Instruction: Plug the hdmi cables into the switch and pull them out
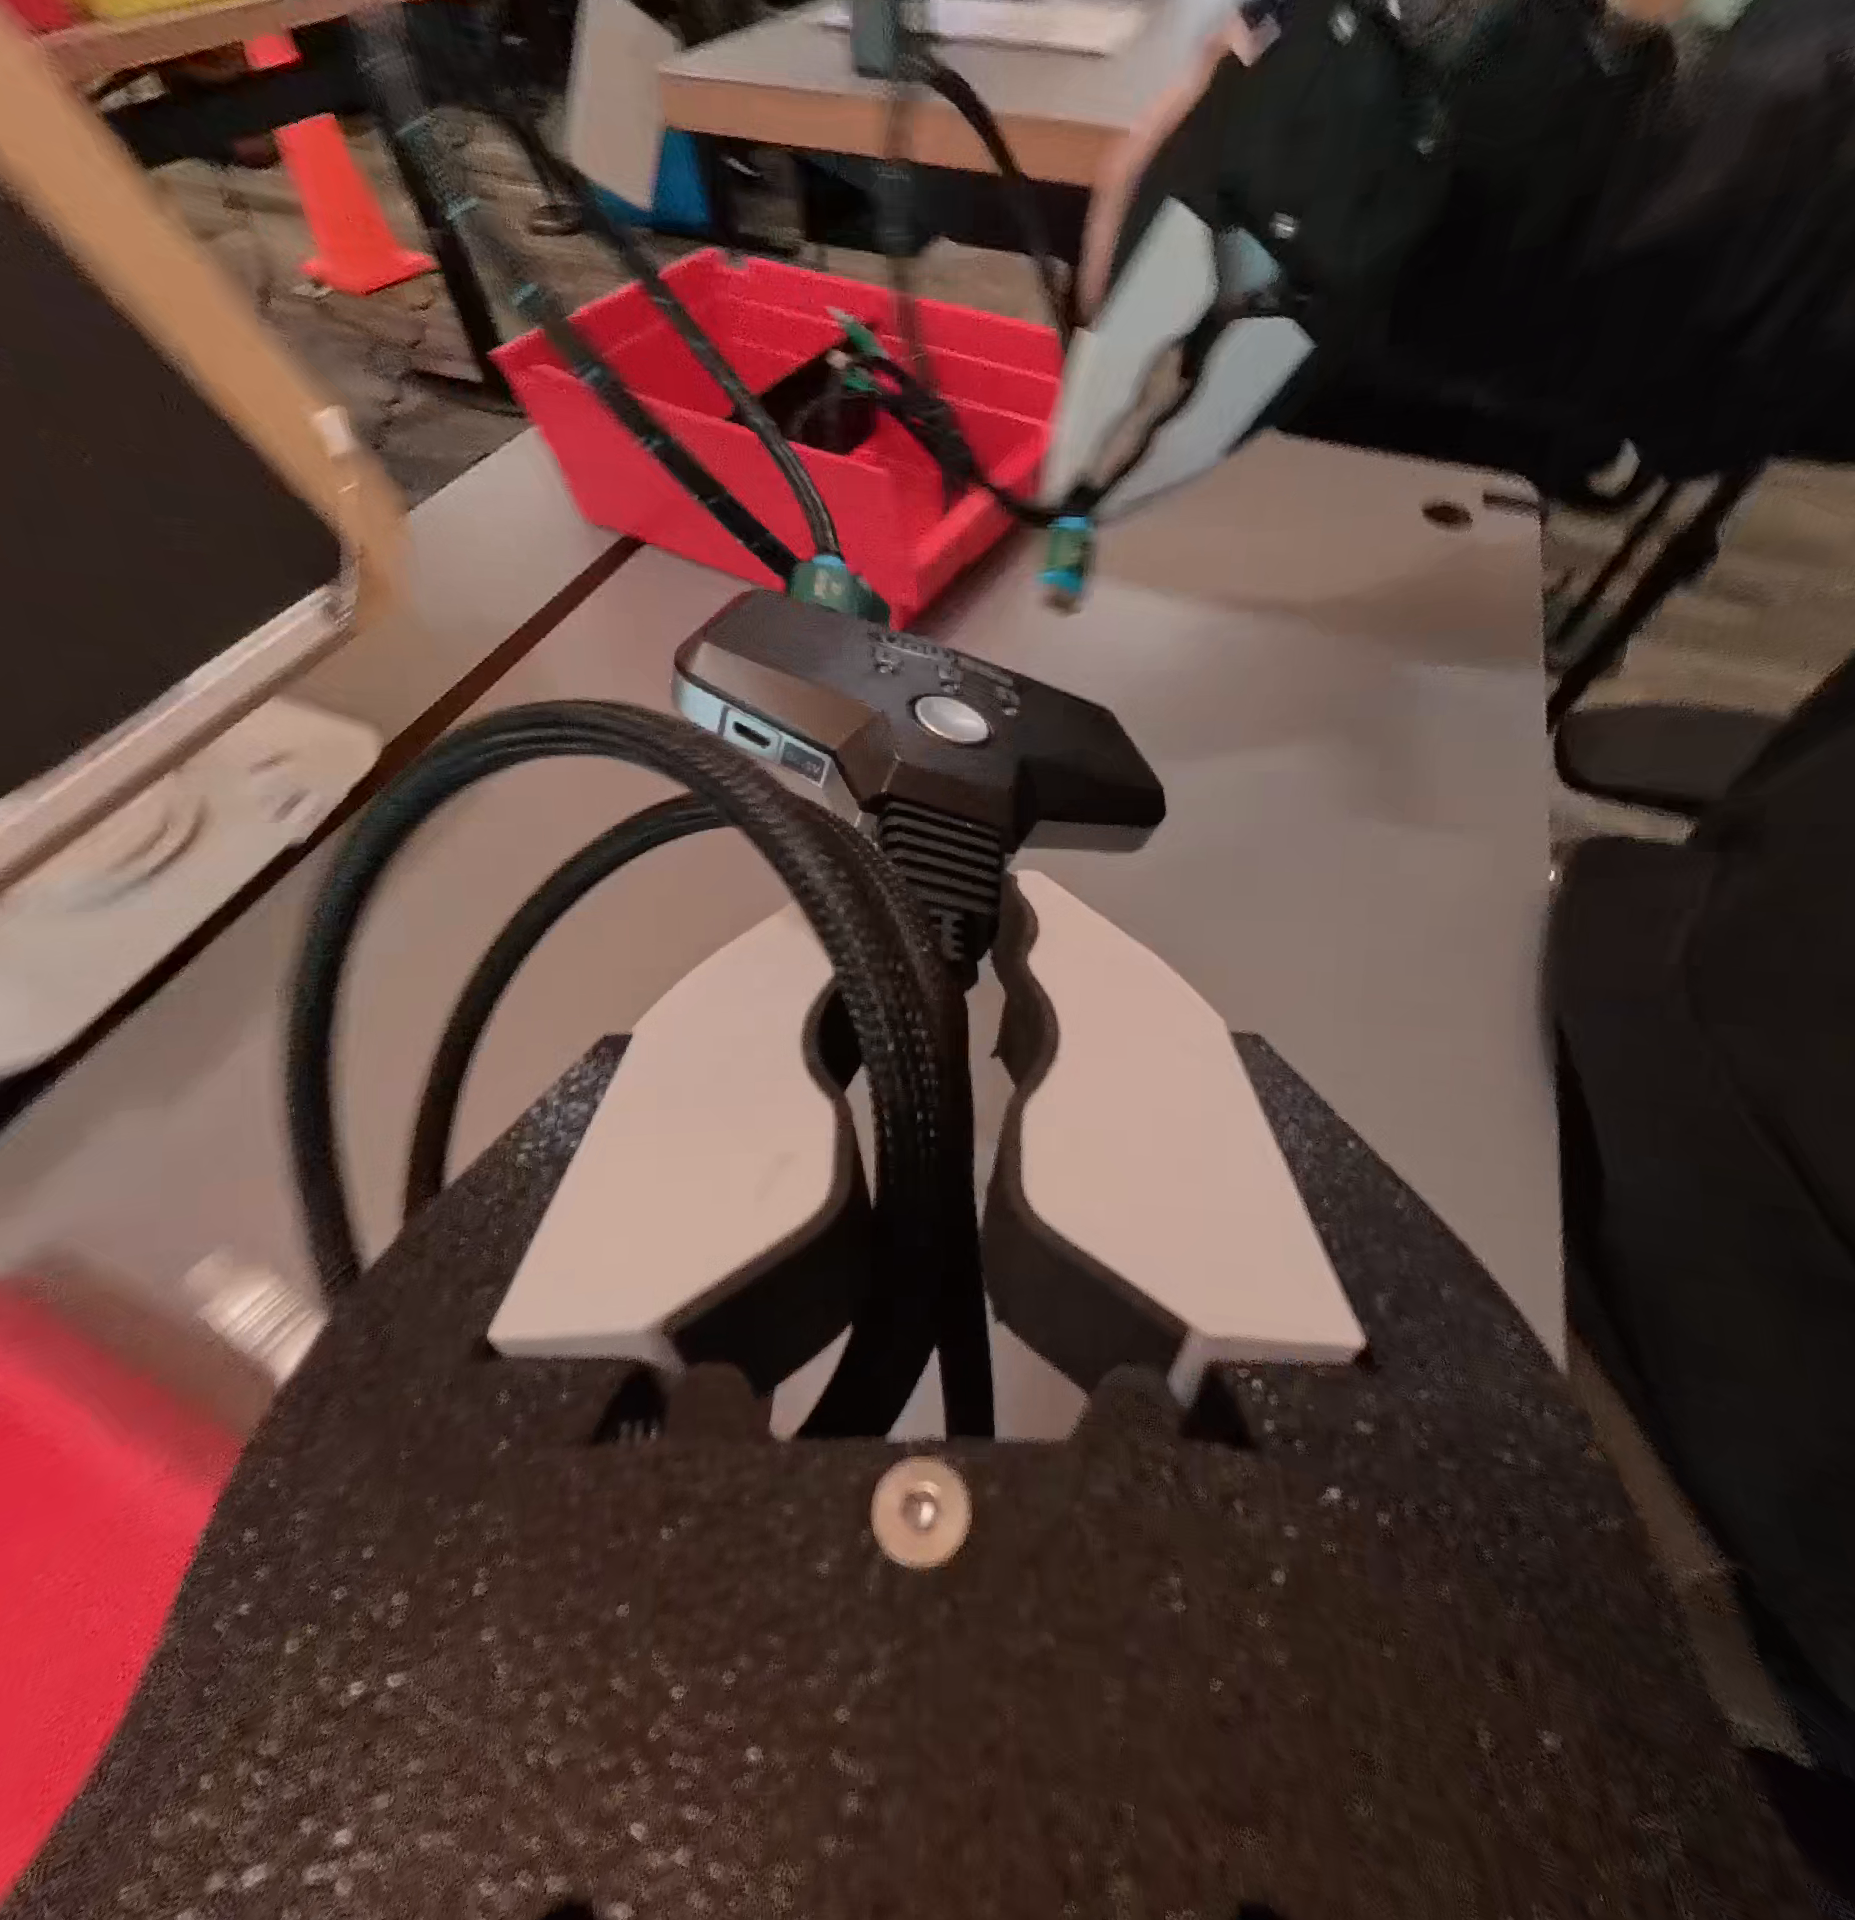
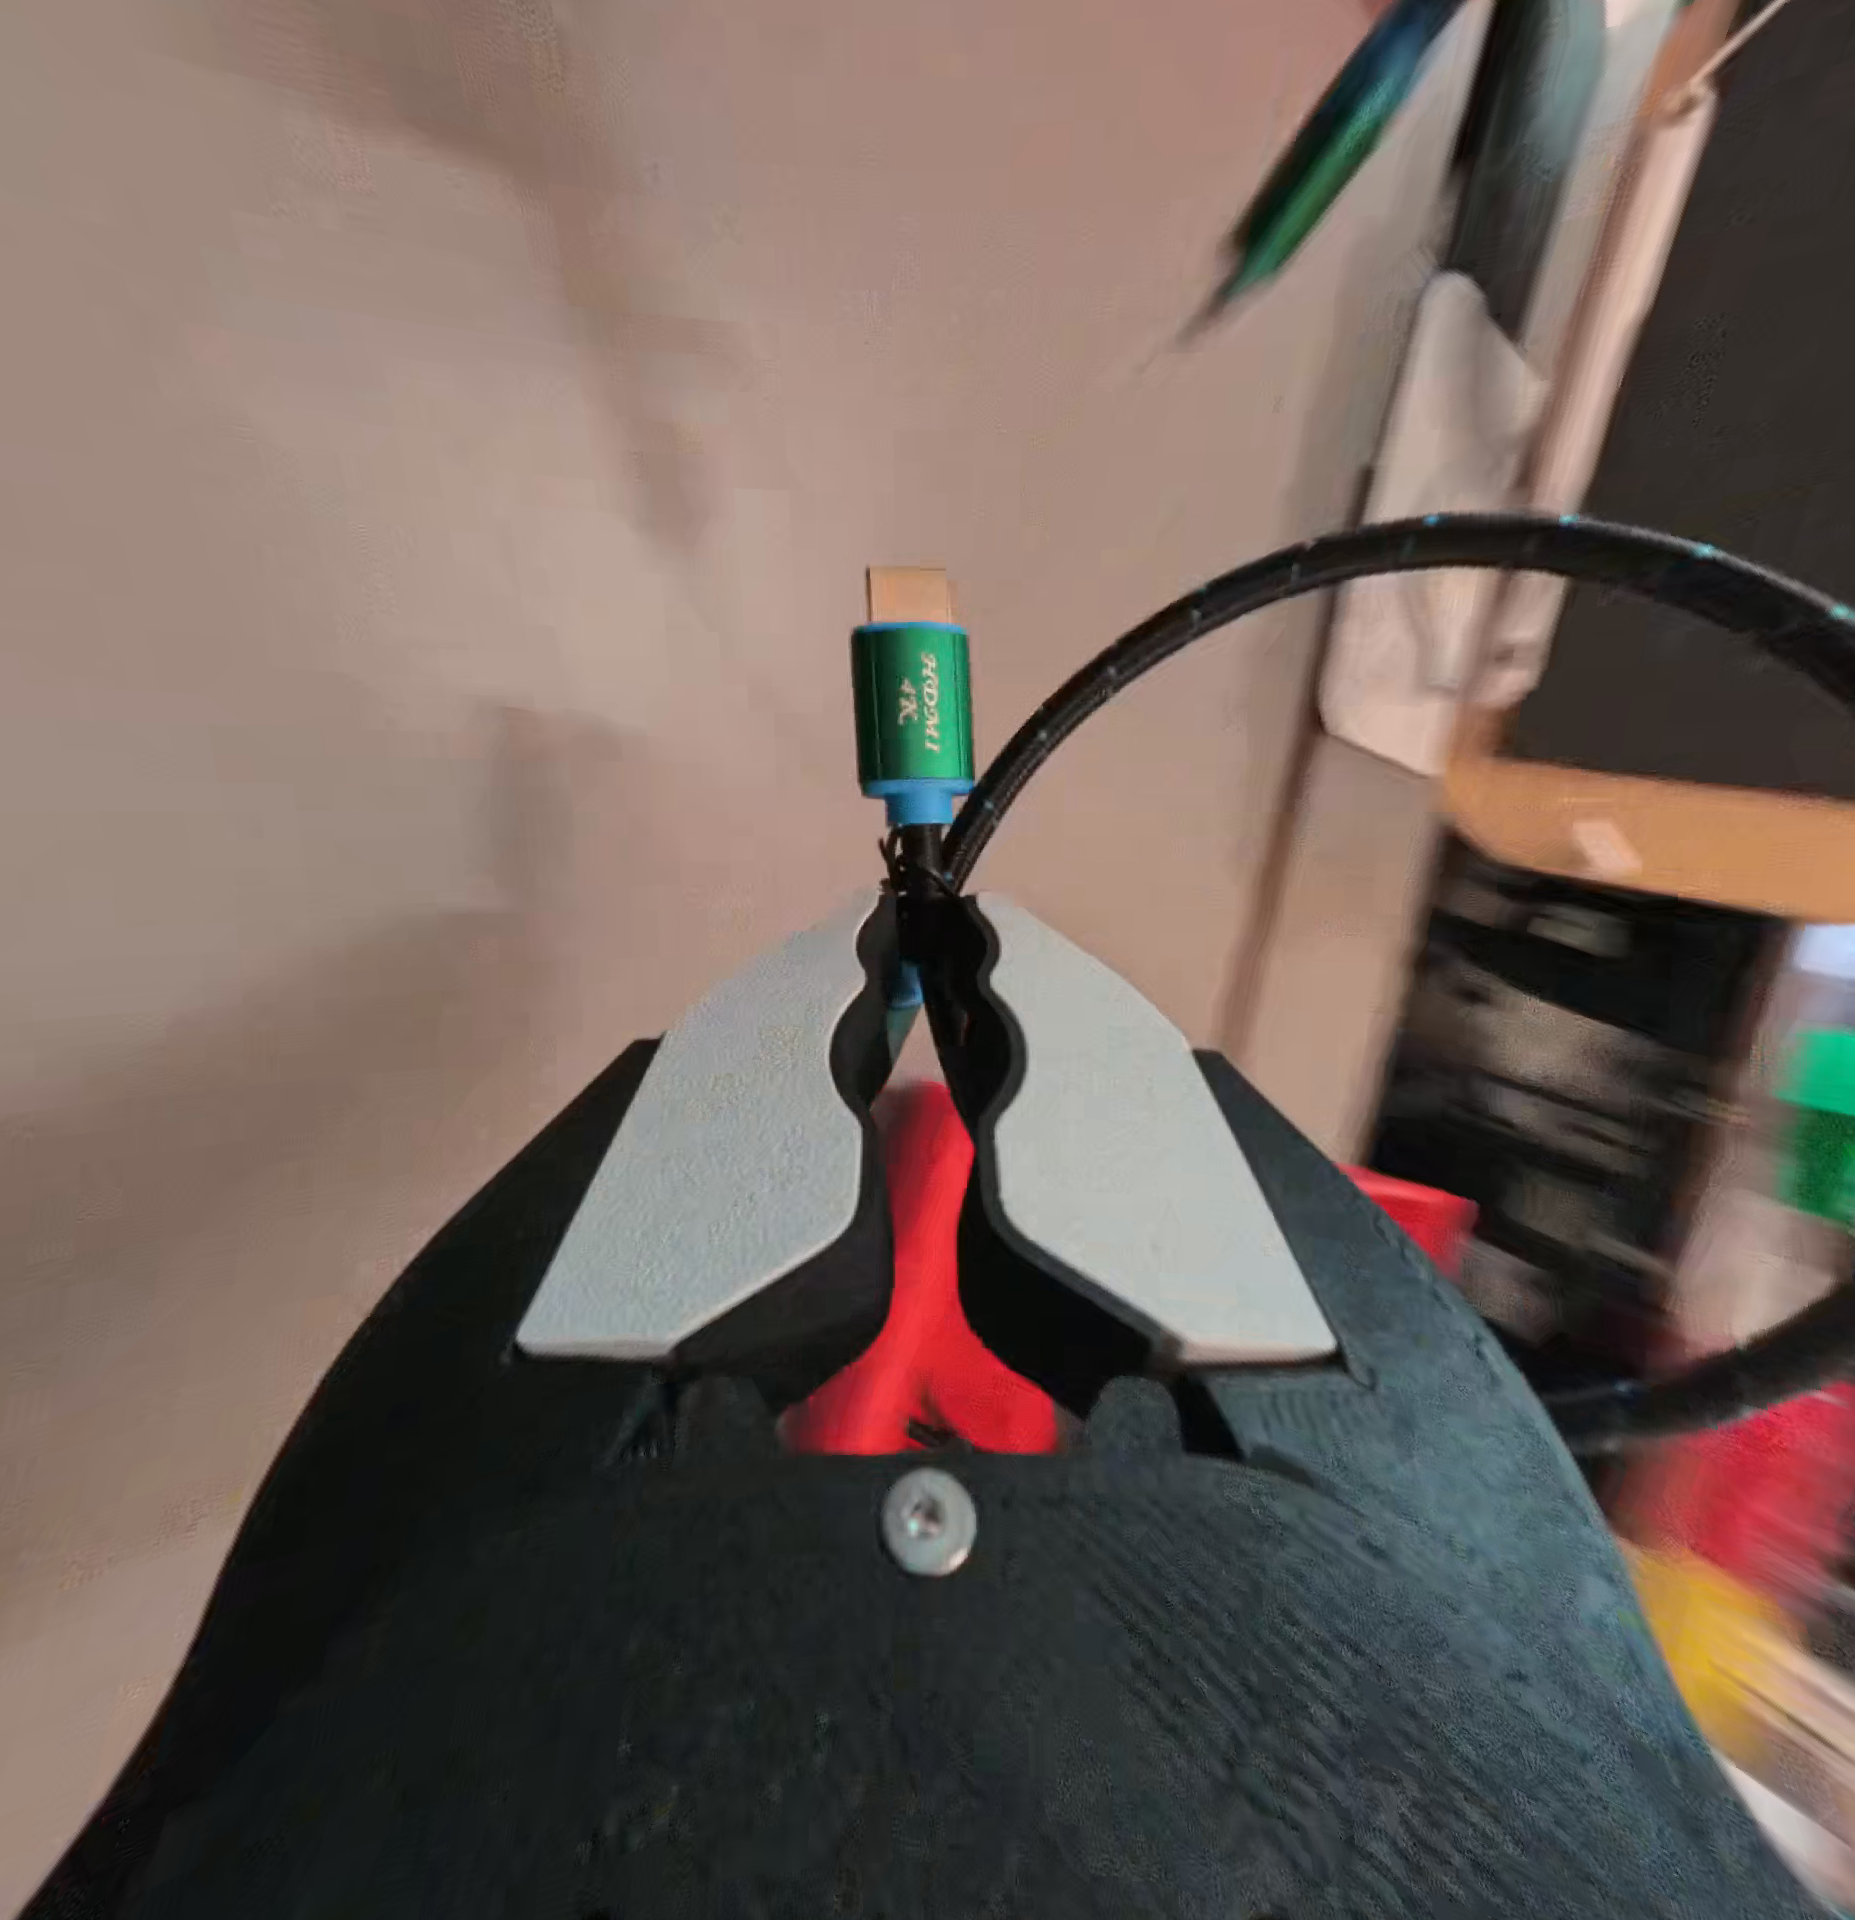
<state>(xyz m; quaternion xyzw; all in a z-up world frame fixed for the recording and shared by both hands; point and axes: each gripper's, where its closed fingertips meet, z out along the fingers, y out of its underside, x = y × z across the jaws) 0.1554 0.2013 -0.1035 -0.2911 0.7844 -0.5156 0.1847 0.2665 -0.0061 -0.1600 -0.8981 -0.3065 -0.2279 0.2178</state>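
In the left wrist view the black HDMI switch is held just above the grey table. My left gripper is shut on the switch's ribbed cable end, with loops of black braided cable running through the jaws. One green HDMI plug sits in the switch's far side. My right gripper hangs beyond the switch, to the right. It is shut on the braided cable just behind a second green plug, whose gold tip is bare and free. That plug is apart from the switch.
A red bin with cables trailing in it stands behind the switch at the table's far edge. A black case with a tan frame lies at the left. An orange cone, another desk and a chair are beyond.
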